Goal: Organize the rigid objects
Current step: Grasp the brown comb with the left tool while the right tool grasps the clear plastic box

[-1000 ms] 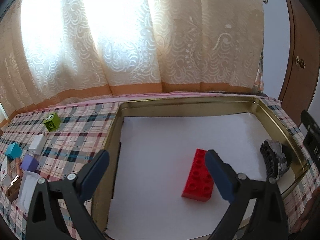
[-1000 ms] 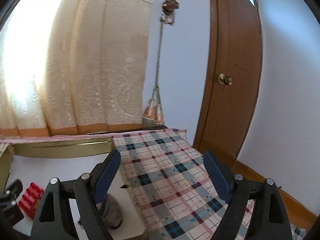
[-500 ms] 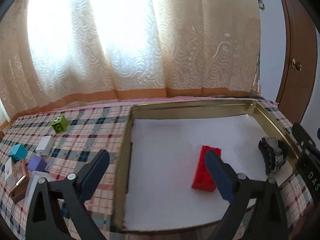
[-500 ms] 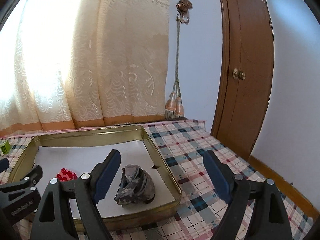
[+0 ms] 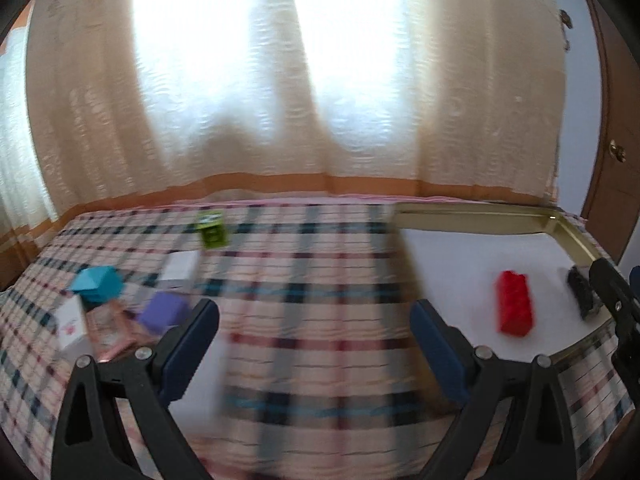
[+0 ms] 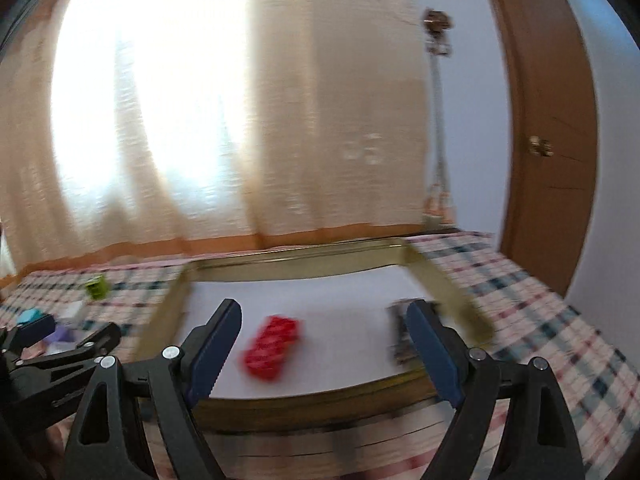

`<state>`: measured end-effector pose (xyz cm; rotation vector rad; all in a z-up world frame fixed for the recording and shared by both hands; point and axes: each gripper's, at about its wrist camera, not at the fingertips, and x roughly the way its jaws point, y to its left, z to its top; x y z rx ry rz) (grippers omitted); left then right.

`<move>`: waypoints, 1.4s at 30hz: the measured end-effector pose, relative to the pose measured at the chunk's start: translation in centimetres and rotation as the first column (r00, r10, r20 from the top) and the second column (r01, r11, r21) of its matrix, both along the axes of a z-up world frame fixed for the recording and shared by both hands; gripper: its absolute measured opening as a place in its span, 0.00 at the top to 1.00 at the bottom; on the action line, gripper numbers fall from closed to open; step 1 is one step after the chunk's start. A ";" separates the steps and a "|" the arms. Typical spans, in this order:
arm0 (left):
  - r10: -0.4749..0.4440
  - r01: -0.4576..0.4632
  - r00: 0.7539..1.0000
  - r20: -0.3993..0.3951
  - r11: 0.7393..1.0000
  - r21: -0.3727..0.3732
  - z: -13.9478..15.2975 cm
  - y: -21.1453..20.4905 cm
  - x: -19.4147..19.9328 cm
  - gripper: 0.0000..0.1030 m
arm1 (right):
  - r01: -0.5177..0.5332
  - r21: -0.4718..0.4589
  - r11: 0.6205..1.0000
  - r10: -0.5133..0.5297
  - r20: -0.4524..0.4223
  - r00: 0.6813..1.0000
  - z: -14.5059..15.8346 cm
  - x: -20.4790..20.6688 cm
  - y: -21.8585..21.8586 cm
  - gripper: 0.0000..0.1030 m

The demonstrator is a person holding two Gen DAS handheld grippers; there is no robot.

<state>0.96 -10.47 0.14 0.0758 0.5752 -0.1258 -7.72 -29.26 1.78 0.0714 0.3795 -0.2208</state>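
The red brick [image 5: 515, 303] and a dark lump [image 5: 582, 294] were laid inside the tray [image 5: 472, 213], presumably as already sorted. Outside the tray, to its left on the plaid cloth [image 5: 304, 320], the green [image 5: 212, 229], white [image 5: 181, 266], teal [image 5: 98, 282] and purple [image 5: 164, 312] blocks were left loose. The left gripper [image 5: 314, 344] was held apart and empty beside the tray, likely aimed at those blocks; the right gripper [image 6: 324, 346] was held apart, empty, before the tray.

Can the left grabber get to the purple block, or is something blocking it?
Probably yes. The left gripper has open, empty jaws, and the purple block sits just beside its left jaw; only the pink packet crowds it.
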 end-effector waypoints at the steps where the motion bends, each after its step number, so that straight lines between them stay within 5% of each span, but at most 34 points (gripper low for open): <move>1: 0.010 -0.010 1.000 0.001 1.000 0.003 0.0 0.8 0.0 0.05 | -0.021 0.001 1.000 0.021 -0.003 1.000 0.0 0.1 0.8 0.16; 19: 0.207 -0.206 0.978 -0.037 0.978 0.041 -1.0 15.2 1.6 0.05 | -0.323 0.019 0.946 0.322 -0.152 0.934 -2.1 3.0 15.9 0.16; 30: 0.310 -0.308 0.950 -0.037 0.951 0.038 -1.1 21.3 1.8 0.05 | -0.461 0.063 0.885 0.458 -0.296 0.838 -4.2 5.0 22.4 0.16; 38: 0.240 -0.235 0.968 -0.075 0.969 0.077 -1.5 22.2 0.5 0.05 | -0.508 0.057 0.860 0.474 -0.459 0.751 -6.6 7.3 26.2 0.16; 42: 0.131 -0.120 0.984 -0.122 0.988 0.093 -2.0 21.0 0.0 0.05 | -0.498 0.100 0.861 0.483 -0.469 0.740 -6.8 7.6 25.2 0.40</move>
